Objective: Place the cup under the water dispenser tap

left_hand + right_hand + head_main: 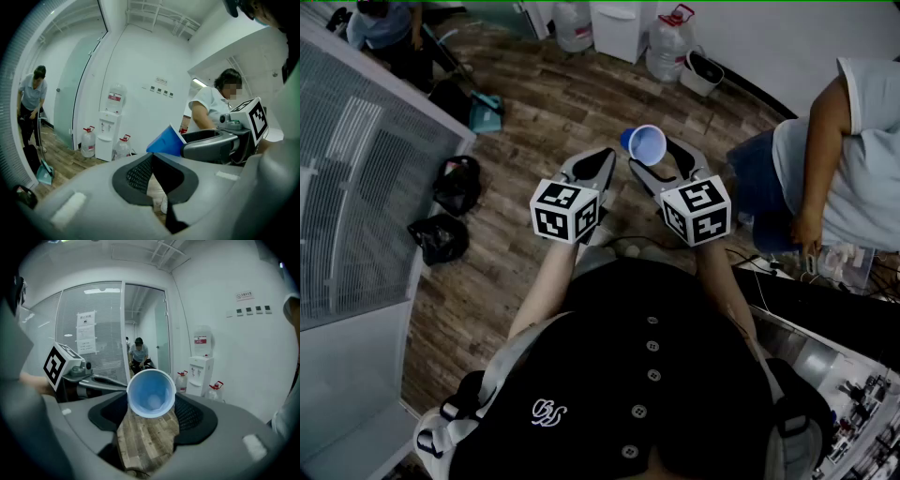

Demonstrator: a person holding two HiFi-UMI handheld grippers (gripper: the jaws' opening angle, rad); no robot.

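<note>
That blue cup (646,145) looks light, thin and easy to squash; the right hand-held gripper (152,400) holds its sides with jaws wide, and the left hand-held gripper (151,158) is closed and empty.

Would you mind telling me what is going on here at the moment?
A person holds a blue cup in the right gripper, its open mouth facing back toward that gripper. The left gripper is shut and empty beside it. The dispenser stands against the far wall, some way off, so the cup is not yet under its tap.
</note>
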